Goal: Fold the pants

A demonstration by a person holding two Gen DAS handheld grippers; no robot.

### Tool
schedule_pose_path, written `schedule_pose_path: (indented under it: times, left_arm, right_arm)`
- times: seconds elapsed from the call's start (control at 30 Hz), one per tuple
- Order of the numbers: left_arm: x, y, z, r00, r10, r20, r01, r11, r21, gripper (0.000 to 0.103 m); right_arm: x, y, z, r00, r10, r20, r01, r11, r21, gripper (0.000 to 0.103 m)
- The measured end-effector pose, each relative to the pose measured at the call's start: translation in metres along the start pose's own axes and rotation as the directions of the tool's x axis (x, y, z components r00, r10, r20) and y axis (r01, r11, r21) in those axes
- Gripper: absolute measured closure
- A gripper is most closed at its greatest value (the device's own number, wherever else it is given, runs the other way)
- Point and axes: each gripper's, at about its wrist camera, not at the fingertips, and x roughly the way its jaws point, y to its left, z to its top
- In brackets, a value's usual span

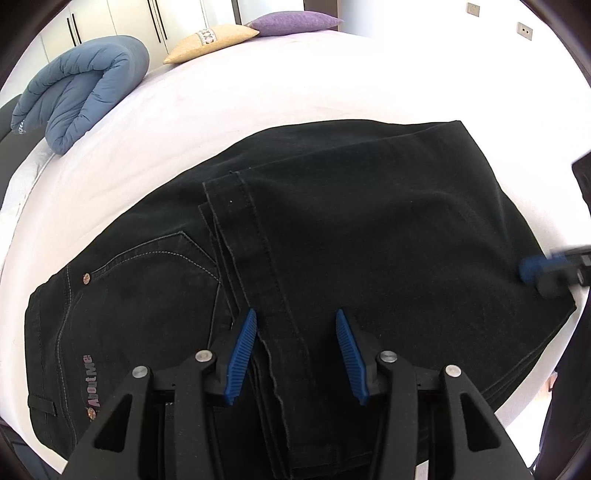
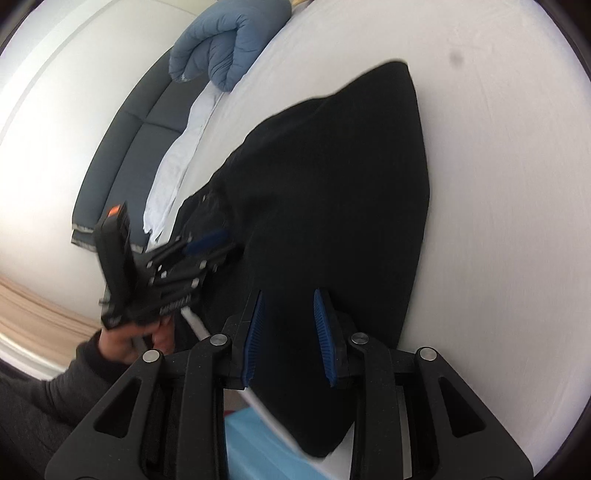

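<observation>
The black pants (image 1: 332, 229) lie folded on the white bed (image 1: 258, 99), directly under and ahead of both tools. To the left of the left hand-held gripper (image 1: 295, 321), on the waistband end, silver lettering reads "AboutMe" (image 1: 89, 380), set sideways beside a copper rivet (image 1: 86, 278) and a pocket with pale stitching. The hemmed leg ends (image 1: 255, 258) are folded back over the seat and run between this gripper's blue fingers (image 1: 242, 358); the jaws stand apart on either side of the hem with a clear gap, so it is released and grasps nothing.

The right hand-held gripper (image 2: 288, 299) hangs over the folded edge of the pants at its near end. Its jaws are narrower but parted, with dark cloth seen behind them; whether the pads touch the cloth cannot be told. Far ahead of the left gripper lie a rolled blue quilt (image 1: 81, 92), a tan cushion (image 1: 210, 42) and a purple cushion (image 1: 295, 20).
</observation>
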Motion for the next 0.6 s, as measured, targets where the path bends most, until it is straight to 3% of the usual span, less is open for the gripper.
schedule_pose_path:
  times: [0.27,0.47,0.6]
  left_arm:
    - [0.003,0.011,-0.009,1.0,-0.004,0.016,0.004,1.0,-0.026,0.051]
    - [0.002,0.01,-0.018,0.998,0.012,0.058,-0.01,1.0,-0.025,0.049]
    - [-0.002,0.012,-0.024,0.996,0.003,0.088,0.001,0.999,-0.039,0.049]
  right_arm:
    - [-0.004,0.018,-0.045,1.0,0.021,0.001,-0.021,1.0,-0.019,0.077]
    - [-0.006,0.03,-0.059,0.999,-0.048,-0.011,0.047,0.998,-0.042,0.077]
    - [0.0,0.052,-0.066,0.983,-0.168,-0.072,0.161,0.982,-0.1,0.077]
